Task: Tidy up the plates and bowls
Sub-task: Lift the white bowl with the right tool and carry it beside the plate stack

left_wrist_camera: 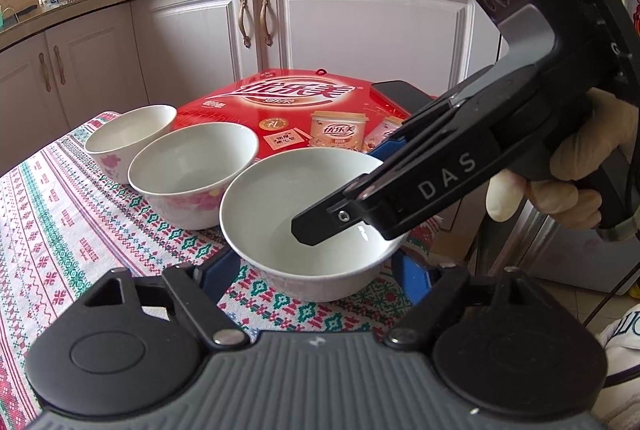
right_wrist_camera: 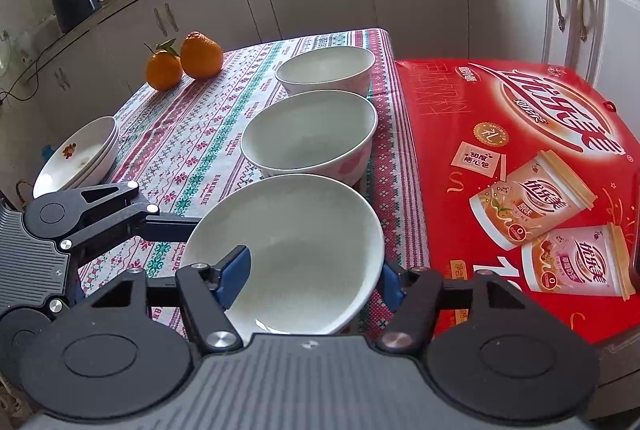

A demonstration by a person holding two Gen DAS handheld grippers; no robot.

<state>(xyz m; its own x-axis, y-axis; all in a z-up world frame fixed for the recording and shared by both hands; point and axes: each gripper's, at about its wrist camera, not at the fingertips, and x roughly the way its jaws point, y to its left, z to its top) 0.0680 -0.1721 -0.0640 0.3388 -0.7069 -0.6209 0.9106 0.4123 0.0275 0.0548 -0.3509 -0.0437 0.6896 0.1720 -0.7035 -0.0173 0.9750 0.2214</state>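
My right gripper (right_wrist_camera: 308, 270) pinches the nearest white bowl's (right_wrist_camera: 304, 230) wall, one blue pad inside, one outside.

Left to right: stacked plates (right_wrist_camera: 76, 154), two oranges (right_wrist_camera: 186, 60), three upright bowls in a row running away from me, red gift box (right_wrist_camera: 520, 150). My left gripper (left_wrist_camera: 312, 266) straddles that bowl, about half open; I cannot tell if it touches.

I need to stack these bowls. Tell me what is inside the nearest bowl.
Only one blue-padded finger of the right gripper reaches inside the nearest bowl; its white interior looks bare. The other finger is outside the wall, and the near rim is covered.
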